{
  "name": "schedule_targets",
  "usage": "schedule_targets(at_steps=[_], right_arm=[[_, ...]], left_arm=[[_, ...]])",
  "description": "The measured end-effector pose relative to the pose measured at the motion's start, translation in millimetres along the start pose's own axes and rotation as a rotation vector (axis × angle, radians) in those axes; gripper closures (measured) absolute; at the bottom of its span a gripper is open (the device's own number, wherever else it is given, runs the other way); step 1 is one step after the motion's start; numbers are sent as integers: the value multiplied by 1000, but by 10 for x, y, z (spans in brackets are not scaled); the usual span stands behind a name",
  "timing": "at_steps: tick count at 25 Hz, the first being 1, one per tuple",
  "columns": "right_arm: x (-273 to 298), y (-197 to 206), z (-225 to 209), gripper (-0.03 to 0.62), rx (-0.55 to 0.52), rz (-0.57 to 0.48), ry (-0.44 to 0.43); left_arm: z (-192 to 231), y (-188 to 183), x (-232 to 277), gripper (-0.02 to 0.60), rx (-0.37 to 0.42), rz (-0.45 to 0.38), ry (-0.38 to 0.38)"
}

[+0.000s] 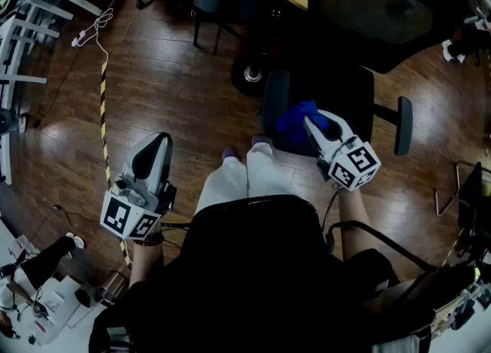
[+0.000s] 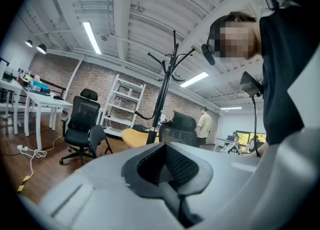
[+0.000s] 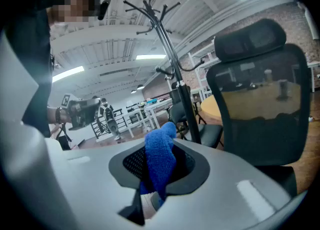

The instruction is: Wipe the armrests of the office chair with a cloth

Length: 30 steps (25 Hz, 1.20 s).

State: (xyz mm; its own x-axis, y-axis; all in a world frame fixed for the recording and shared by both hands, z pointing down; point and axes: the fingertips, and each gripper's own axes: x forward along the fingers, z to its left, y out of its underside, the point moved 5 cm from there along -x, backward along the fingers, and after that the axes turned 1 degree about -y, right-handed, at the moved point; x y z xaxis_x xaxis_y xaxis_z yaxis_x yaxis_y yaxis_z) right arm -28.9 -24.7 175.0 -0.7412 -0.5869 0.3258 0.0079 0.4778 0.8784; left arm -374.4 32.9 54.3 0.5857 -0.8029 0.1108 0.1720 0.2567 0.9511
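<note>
In the head view my right gripper is shut on a blue cloth and hovers over the black seat of the office chair. The chair's right armrest stands to the right of the gripper, apart from it. The left armrest does not show clearly. In the right gripper view the blue cloth bulges up from between the pads, with the chair's mesh backrest close in front. My left gripper hangs over bare floor at the left, far from the chair. Its jaws are shut with nothing in them.
Wooden floor all around. A coat stand base sits just left of the chair, and its pole rises beside the backrest. A yellow-black striped strip runs along the floor at the left. Another black chair and white tables stand farther off.
</note>
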Motion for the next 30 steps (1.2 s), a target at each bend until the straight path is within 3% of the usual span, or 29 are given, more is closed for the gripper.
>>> schedule_targets(at_steps=[2, 7, 10, 12, 14, 15, 17, 18, 20, 22, 27, 30], right_arm=[[364, 34, -229, 526, -43, 41, -15], [865, -127, -503, 526, -56, 27, -67], [1212, 350, -797, 526, -64, 184, -23], [1398, 727, -976, 526, -179, 354, 75], [1476, 913, -1038, 498, -363, 480, 132], [1490, 952, -1044, 450, -426, 515, 135], [1511, 993, -1058, 341, -480, 566, 133], [1522, 1010, -1067, 333, -490, 594, 130], [1547, 1054, -1069, 341, -491, 662, 98], [1587, 1094, -1056, 434, -481, 717, 45], [1731, 1088, -1129, 498, -423, 743, -81], [1797, 933, -1352, 520, -365, 722, -22]], left_arm=[[52, 63, 169, 577, -8, 3, -22], [135, 160, 348, 577, -3, 62, -17], [278, 183, 327, 577, -48, 45, -95], [316, 205, 324, 577, -70, 38, -128], [286, 239, 343, 577, -44, 65, -141], [267, 257, 356, 577, -25, 82, -144], [258, 285, 367, 577, -18, 96, -153], [266, 297, 359, 577, -32, 91, -162], [280, 322, 327, 577, -64, 78, -181], [265, 350, 294, 577, -78, 76, -196], [265, 388, 256, 577, -94, 69, -241], [309, 381, 199, 577, -107, 54, -270]])
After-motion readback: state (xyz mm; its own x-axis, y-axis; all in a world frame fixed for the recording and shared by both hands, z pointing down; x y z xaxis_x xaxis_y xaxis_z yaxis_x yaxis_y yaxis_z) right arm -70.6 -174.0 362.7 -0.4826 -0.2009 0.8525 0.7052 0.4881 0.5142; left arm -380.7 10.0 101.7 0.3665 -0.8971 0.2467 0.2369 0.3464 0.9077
